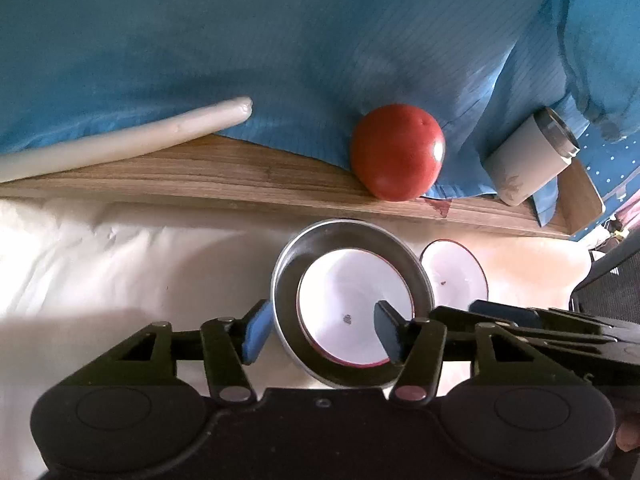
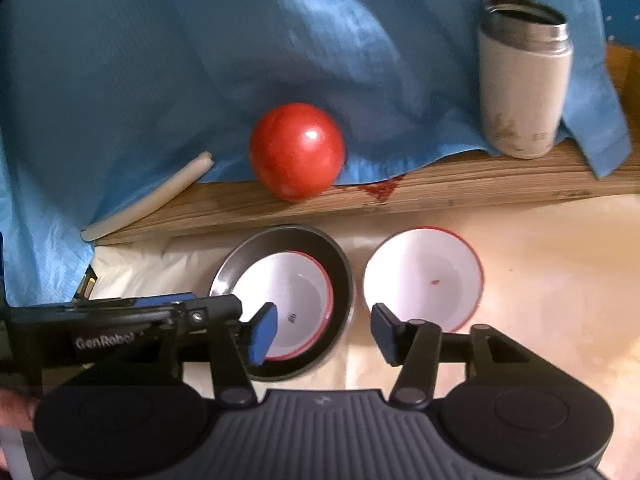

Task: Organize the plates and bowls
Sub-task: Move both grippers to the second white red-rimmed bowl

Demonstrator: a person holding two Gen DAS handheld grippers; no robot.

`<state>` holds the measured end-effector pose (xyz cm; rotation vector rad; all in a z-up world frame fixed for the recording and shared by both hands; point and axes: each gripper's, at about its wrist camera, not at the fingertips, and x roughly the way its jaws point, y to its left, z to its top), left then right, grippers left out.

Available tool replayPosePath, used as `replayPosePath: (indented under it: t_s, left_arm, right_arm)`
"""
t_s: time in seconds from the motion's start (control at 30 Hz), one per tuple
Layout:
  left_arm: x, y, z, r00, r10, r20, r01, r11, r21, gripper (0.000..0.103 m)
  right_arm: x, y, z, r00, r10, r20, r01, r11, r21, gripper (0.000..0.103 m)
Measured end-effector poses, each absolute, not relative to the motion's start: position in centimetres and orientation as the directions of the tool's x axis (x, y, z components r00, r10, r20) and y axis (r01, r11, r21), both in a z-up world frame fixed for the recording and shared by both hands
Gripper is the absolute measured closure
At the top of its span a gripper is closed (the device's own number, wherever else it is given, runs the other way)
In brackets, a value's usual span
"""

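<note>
On cream cloth | round metal plate [image 2: 344, 280] | glossy white bowl [image 2: 296, 292] inside

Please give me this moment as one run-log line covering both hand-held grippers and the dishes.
left hand-held gripper: open, empty | right hand-held gripper: open, empty | red-rimmed bowl: nested in metal plate | second red-rimmed bowl: alone beside it

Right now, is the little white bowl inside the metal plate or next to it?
Inside: one white bowl sits within the metal plate, its rim all around.
</note>
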<state>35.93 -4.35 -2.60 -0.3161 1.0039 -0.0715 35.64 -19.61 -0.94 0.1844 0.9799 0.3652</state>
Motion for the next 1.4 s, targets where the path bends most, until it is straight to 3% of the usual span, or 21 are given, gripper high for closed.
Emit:
replayPosePath:
  t_s: [0.27,0.47,0.77,1.0,1.4]
  left_arm:
    - [34.5,-5.1,-1.5,0.550,-0.242,-0.799,-0.098,0.932,-0.349,0.023]
    - [33.8,-7.2,-1.3,0.526,-0.294,-0.798,-0.067,0.921,-0.383,0.023]
    - [33.7,-11.6,-2.4,0.473,-0.348,-0.809,-0.030,0.912,-0.410,0.019]
    - [34.2,-14.9,-4.7,0.422,-0.406,-0.811,-0.089,0.871,-0.483,0.016]
    - [35.1,-17.4,-6.5,0.494,-0.341,-0.800,-0.263,0.818,-0.511,0.016]
  right_arm:
    - [32.7,-21.7,-0.6,0.556,0.325,-0.765,-0.195,0.946,0.260,0.019]
    - [31.0,-24.3,-1.0,0.573,0.278,-0.771,-0.159,0.961,0.228,0.011]
    - [29.7,-28.8,-1.8,0.561,0.232,-0.795,-0.119,0.973,0.199,0.005]
    - [29.6,-31.9,-2.2,0.551,0.201,-0.810,-0.120,0.979,0.162,0.004]
    - [31.6,-34.1,-2.4,0.561,0.205,-0.802,-0.153,0.978,0.143,0.004]
